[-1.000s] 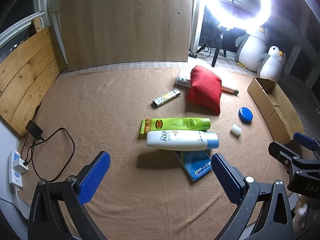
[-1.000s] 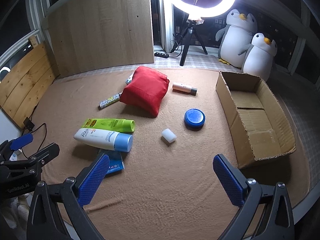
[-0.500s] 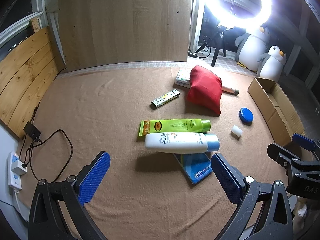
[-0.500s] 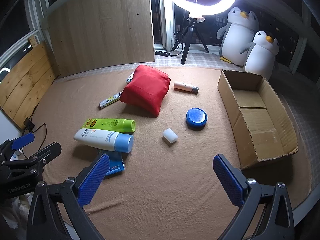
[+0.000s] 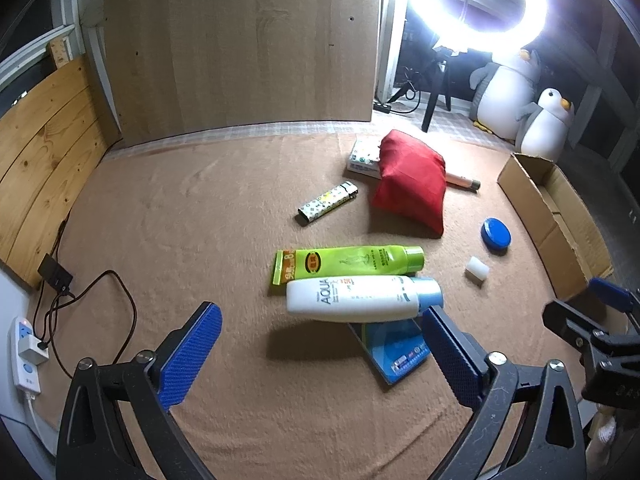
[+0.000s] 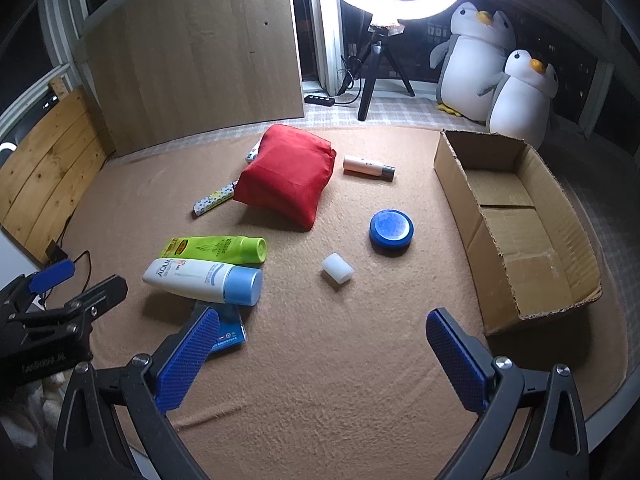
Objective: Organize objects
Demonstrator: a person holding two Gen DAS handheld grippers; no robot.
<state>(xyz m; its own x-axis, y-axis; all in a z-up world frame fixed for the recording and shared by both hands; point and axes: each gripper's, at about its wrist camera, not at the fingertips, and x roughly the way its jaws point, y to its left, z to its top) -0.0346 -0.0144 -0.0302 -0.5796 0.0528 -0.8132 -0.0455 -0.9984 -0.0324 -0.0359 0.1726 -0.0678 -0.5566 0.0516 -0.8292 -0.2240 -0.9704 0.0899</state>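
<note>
Several objects lie on a brown cloth. A white AQUA bottle with a blue cap rests partly on a blue packet. A green tube lies behind it. Farther back are a red pouch, a patterned lighter, a blue round tin and a small white block. My left gripper is open and empty just in front of the AQUA bottle. My right gripper is open and empty in front of the white block.
An open cardboard box stands at the right. A pink tube and a flat printed box lie by the pouch. Cables and a power strip lie at the left edge. A ring light and plush penguins stand behind.
Both grippers have moved slightly forward towards the objects. Nothing on the cloth has moved and both stay open.
</note>
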